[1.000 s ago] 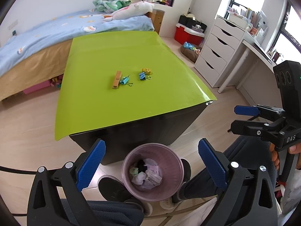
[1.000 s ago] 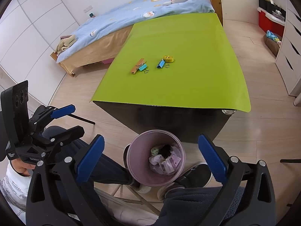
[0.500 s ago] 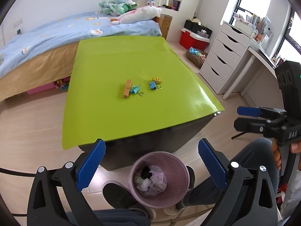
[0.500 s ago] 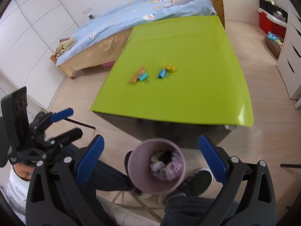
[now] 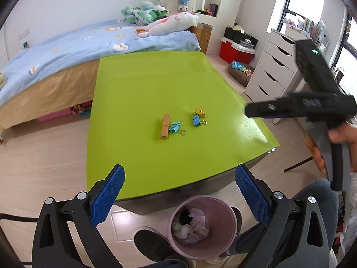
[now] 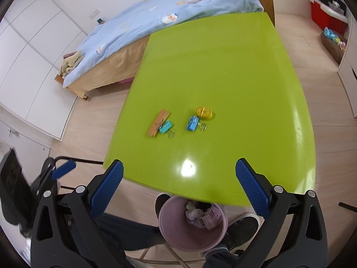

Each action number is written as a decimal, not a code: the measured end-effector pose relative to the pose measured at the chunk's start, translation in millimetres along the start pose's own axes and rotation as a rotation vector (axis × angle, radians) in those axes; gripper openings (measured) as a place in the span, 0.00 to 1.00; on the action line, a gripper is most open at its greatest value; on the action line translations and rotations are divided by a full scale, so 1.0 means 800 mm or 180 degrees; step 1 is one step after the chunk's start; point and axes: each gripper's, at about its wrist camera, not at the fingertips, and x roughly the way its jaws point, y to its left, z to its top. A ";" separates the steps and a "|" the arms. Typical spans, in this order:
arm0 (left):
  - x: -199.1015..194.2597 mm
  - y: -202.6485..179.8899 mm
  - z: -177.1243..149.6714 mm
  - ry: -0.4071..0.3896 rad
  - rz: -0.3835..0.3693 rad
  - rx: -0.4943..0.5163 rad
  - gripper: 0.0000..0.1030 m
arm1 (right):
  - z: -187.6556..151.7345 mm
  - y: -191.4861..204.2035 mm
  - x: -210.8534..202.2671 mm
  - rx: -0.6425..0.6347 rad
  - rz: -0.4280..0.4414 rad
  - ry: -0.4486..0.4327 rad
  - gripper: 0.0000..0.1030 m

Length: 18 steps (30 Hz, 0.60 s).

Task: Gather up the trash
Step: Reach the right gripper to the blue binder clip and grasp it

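Observation:
A pink bin (image 5: 202,225) holding crumpled trash stands on the floor at the near edge of the green table (image 5: 156,84); it also shows in the right wrist view (image 6: 191,225). On the table lie a wooden clothespin (image 5: 165,129), two blue binder clips (image 5: 176,127) (image 5: 196,120) and a yellow bundle (image 5: 200,112). My left gripper (image 5: 178,194) is open and empty above the table's near edge. My right gripper (image 6: 178,187) is open and empty, also over the near edge; it shows blurred in the left wrist view (image 5: 290,108).
A bed (image 5: 67,51) with blue bedding and plush toys stands beyond the table. A white drawer unit (image 5: 274,69) and a red box (image 5: 234,49) are at the right. The person's legs and shoes (image 5: 151,243) flank the bin.
Both grippers have risen and moved forward from above the bin toward the table. The right gripper has swung up over the table's right corner.

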 end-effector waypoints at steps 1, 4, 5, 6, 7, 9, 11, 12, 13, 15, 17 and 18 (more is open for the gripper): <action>0.000 0.001 0.002 -0.0003 0.0008 0.0004 0.92 | 0.009 -0.002 0.008 0.0040 0.0006 0.0028 0.96; 0.002 0.005 0.003 -0.0003 0.0029 0.0002 0.92 | 0.030 -0.008 0.031 0.0132 0.0013 0.0125 0.96; 0.003 0.006 0.004 0.0002 0.0033 -0.0005 0.92 | 0.036 -0.010 0.039 0.0163 0.0027 0.0159 0.96; 0.004 0.008 0.004 0.0010 0.0039 -0.0010 0.92 | 0.042 -0.013 0.049 0.0207 0.0054 0.0204 0.96; 0.005 0.008 0.004 0.0015 0.0043 -0.0011 0.92 | 0.048 -0.015 0.056 0.0245 0.0057 0.0240 0.96; 0.007 0.010 0.006 0.0031 0.0053 -0.0011 0.92 | 0.056 -0.020 0.070 0.0312 0.0102 0.0303 0.96; 0.008 0.013 0.007 0.0039 0.0059 -0.0019 0.92 | 0.062 -0.024 0.081 0.0359 0.0099 0.0341 0.95; 0.009 0.015 0.007 0.0044 0.0065 -0.0027 0.92 | 0.063 -0.026 0.086 0.0384 0.0116 0.0358 0.91; 0.010 0.016 0.007 0.0049 0.0069 -0.0032 0.92 | 0.065 -0.029 0.093 0.0439 0.0149 0.0397 0.83; 0.011 0.019 0.007 0.0057 0.0072 -0.0045 0.92 | 0.066 -0.032 0.103 0.0475 0.0127 0.0448 0.72; 0.013 0.020 0.008 0.0066 0.0079 -0.0051 0.92 | 0.067 -0.036 0.111 0.0505 0.0155 0.0485 0.63; 0.013 0.021 0.008 0.0070 0.0078 -0.0054 0.92 | 0.066 -0.037 0.115 0.0521 0.0166 0.0503 0.56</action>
